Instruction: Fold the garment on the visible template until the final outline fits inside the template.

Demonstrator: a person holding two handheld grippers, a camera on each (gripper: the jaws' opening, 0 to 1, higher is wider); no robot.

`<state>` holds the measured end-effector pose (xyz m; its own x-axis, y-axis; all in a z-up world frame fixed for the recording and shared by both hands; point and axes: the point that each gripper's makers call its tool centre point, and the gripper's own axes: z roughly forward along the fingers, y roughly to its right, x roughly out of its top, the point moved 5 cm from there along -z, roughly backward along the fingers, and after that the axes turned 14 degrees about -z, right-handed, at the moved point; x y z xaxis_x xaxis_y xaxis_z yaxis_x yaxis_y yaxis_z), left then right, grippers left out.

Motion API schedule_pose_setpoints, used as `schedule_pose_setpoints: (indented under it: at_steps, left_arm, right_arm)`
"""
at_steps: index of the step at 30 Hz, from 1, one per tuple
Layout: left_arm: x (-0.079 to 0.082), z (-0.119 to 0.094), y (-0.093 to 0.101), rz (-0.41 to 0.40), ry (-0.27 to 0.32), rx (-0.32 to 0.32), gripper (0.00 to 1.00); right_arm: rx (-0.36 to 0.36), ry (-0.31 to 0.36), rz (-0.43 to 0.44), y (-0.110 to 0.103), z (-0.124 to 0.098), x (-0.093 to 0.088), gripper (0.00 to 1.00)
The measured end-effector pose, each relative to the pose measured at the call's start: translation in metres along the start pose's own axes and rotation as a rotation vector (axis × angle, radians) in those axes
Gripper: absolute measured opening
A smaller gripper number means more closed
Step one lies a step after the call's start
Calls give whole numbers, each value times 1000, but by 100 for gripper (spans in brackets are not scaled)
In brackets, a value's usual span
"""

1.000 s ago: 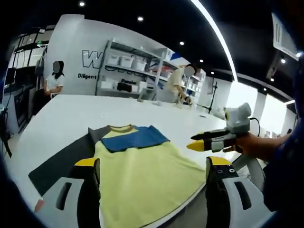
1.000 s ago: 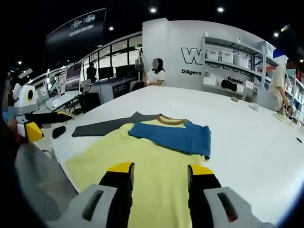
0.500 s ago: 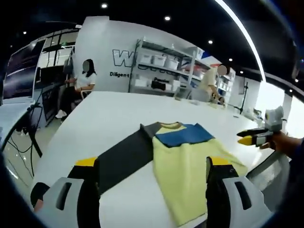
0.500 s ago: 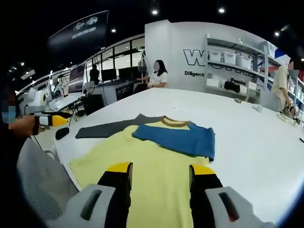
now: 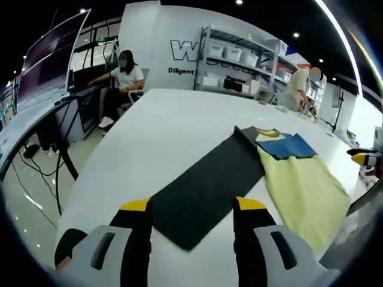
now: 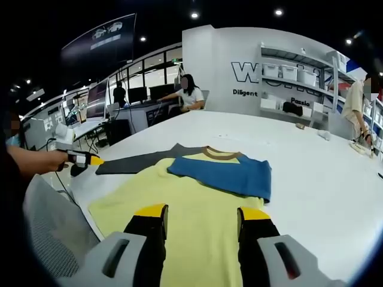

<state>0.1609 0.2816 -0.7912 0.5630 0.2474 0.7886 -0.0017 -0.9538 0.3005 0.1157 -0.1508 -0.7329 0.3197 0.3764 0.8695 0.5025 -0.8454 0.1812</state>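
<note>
Left gripper (image 5: 190,209): jaws stand apart with nothing between them, poised above the near end of the dark sleeve (image 5: 206,182), which lies stretched flat across the white table (image 5: 137,140). No contact with the cloth is visible. In the right gripper view this same tool sits at the table's left edge, its yellow tip just beside the sleeve's end.

Right gripper (image 6: 200,218): jaws likewise apart and empty, held over the lower part of the yellow shirt (image 6: 191,206), not touching it as far as can be judged.

The shirt lies flat near the table's front edge. One blue sleeve (image 6: 227,173) is already folded in across the chest, below the brown collar (image 6: 220,154). The dark sleeve is unfolded, extended well out from the body. No separate template outline can be made out under the garment.

Assessment: the step in hand is the second sleeve fold. The next move calls for the left gripper to descend, pinch the sleeve's end and carry it over onto the body; the right gripper may need to steady the shirt against dragging.

People sit and stand in the background by shelving (image 6: 299,75).
</note>
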Motion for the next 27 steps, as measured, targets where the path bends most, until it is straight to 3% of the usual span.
schedule_pose_setpoints:
  at_steps: [2, 4, 6, 8, 13, 15, 16, 18, 27]
  left_arm:
    - [4, 3, -3, 20, 18, 17, 43]
    - [-1, 6, -18, 45, -62, 111, 42]
    - [-2, 11, -22, 30, -74, 137, 39]
    - [-7, 11, -26, 26, -125, 173, 34]
    - [-13, 13, -28, 15, -144, 182, 30]
    - [-21, 10, -31, -34, -186, 216, 33]
    - [-16, 14, -32, -2, -150, 188, 33]
    - [-16, 15, -34, 25, -159, 192, 33]
    - [-14, 19, -23, 72, -178, 138, 8]
  right_arm:
    - [0, -3, -3, 0, 0, 0, 44]
    - [1, -5, -3, 0, 0, -1, 44]
    - [-1, -5, -2, 0, 0, -1, 43]
    - [-6, -4, -1, 1, 0, -1, 43]
    - [-13, 4, -1, 2, -1, 0, 42]
    - [-12, 2, -4, 2, -1, 0, 42]
    - [-12, 1, -5, 2, -1, 0, 42]
    - [-12, -1, -6, 2, -1, 0, 42]
    - [-18, 6, -2, 3, -2, 0, 41]
